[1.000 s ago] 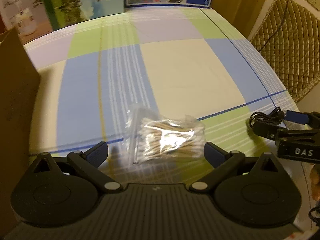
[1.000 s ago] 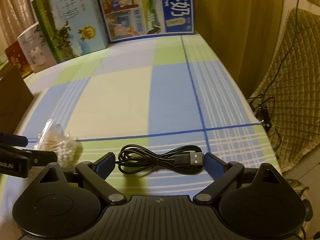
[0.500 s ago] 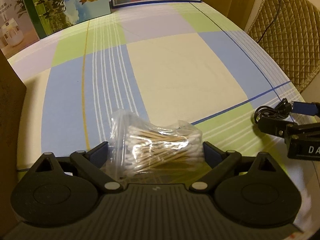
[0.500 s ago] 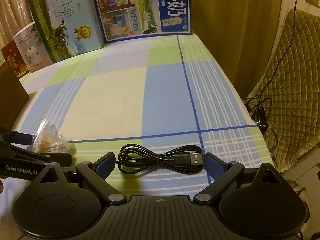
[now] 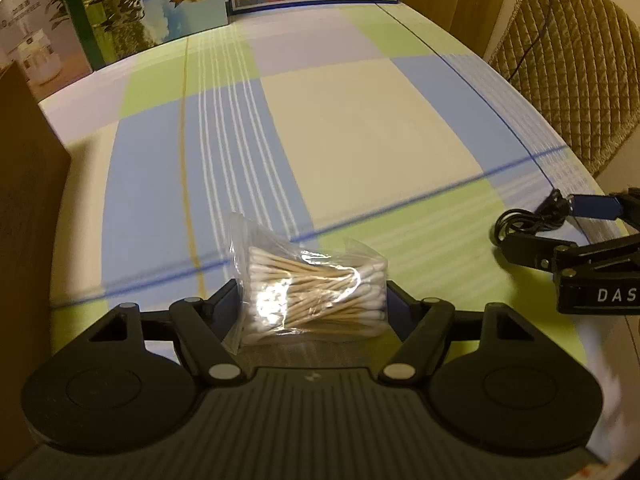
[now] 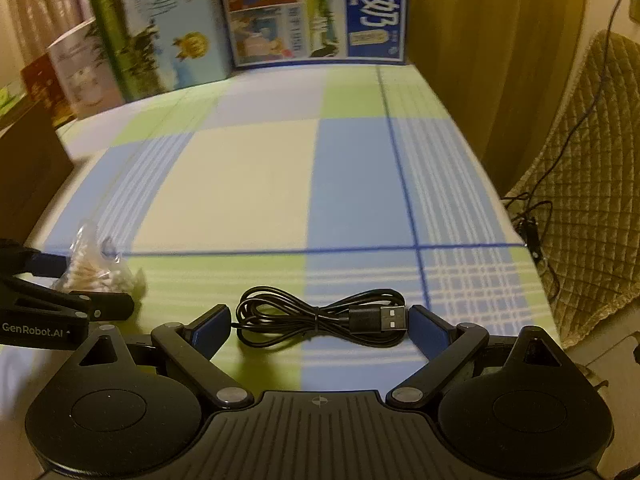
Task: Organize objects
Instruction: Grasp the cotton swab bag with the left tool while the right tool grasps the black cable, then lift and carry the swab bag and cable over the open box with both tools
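A clear bag of cotton swabs [image 5: 316,292] sits between the fingers of my left gripper [image 5: 314,304], which is shut on it at the table's near edge. The bag also shows at the left of the right wrist view [image 6: 96,268]. A coiled black USB cable [image 6: 320,318] lies on the checked tablecloth between the blue pads of my right gripper [image 6: 320,322], which is open around it, the pads close to its ends. The cable [image 5: 524,224] and the right gripper show at the right of the left wrist view.
Milk cartons and boxes [image 5: 148,8] stand along the far edge of the table. A brown cardboard box [image 5: 28,200] stands at the left. A quilted chair [image 6: 592,184] with trailing wires is off the table's right edge.
My left gripper has moved forward around the swab bag and closed on it. My right gripper has narrowed around the cable and stays open.
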`<state>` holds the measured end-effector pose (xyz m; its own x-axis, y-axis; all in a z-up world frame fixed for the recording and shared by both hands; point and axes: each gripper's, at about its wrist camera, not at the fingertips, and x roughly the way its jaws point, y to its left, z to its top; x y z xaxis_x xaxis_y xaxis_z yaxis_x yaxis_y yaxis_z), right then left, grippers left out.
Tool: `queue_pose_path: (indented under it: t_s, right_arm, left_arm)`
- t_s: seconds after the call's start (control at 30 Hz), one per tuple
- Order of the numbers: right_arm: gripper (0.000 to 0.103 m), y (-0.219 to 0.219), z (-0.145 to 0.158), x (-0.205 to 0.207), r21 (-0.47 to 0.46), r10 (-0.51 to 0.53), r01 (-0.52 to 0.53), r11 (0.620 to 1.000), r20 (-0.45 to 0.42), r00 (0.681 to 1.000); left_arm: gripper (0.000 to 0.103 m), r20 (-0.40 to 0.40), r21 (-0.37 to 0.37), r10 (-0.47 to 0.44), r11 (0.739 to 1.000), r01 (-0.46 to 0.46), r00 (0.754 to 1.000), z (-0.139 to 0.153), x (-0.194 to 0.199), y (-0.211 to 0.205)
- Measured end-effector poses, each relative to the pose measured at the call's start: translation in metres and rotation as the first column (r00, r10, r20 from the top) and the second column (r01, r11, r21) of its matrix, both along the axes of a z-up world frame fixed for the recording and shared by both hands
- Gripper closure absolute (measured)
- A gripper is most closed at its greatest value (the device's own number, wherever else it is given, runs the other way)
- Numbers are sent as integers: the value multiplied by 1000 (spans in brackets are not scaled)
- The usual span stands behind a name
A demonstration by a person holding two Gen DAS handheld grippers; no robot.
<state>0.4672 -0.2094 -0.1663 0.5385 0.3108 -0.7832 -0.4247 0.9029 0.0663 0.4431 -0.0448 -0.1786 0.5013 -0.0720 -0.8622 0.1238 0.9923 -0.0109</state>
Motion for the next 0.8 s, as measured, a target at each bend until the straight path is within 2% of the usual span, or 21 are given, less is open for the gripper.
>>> queue_pose_path:
  t_s: [0.37,0.8]
  right_arm:
    - [11,12,0,-52,-5,125,-126,992,-30,992]
    - [12,19,5,-100,-5,216,-217,976,-59,975]
  left_arm:
    - [33,-42,-2,-9,1000,9,999,5,-64,5]
    - [34,-65,-38,8,999,-10,998,17,-116,8]
